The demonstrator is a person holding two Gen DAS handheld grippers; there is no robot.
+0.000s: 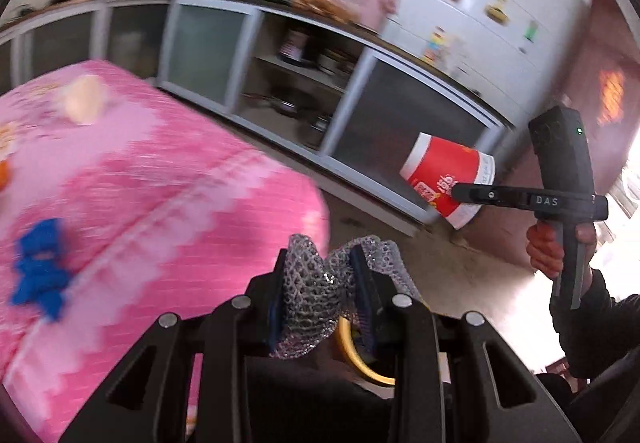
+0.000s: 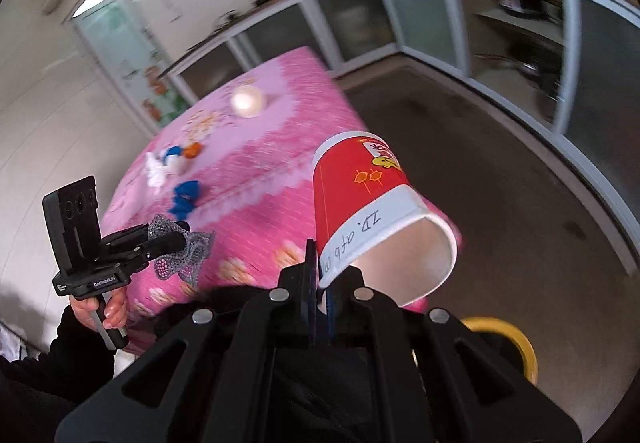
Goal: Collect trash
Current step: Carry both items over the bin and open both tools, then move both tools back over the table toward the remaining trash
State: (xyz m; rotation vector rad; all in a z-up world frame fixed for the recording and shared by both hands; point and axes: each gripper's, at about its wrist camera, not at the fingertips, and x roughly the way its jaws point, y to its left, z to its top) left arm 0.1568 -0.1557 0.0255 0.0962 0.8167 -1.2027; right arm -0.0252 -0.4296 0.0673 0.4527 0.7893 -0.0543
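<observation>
Two pieces of trash are already picked up, one in each gripper. Starting at the far left of the left wrist view, at about 9 o'clock, a blue crumpled scrap (image 1: 38, 267) lies on the pink tablecloth (image 1: 180, 179), and a pale round thing (image 1: 82, 99) sits higher up at about 10 o'clock. It is too blurry to say what that is. Low in the middle, at 6 o'clock, the left gripper (image 1: 320, 283) has its fingers squeezed onto a silvery mesh wrapper (image 1: 308, 295), which bunches up between them. Out at 3 o'clock, the right gripper (image 1: 456, 193) pinches the rim of a red paper cup (image 1: 444, 171), and the cup is tipped on its side in the air over the floor. In the right wrist view, a small pile of white, blue and orange bits (image 2: 172, 163) lies on the cloth at about 10 o'clock. At the lower right, at 5 o'clock, part of a yellow ring (image 2: 516, 343) shows. It may be the rim of a bin, but I cannot tell for sure. I think the job is about half done. The wrapper and cup must be dropped somewhere, and the scraps on the cloth are not yet picked up.
</observation>
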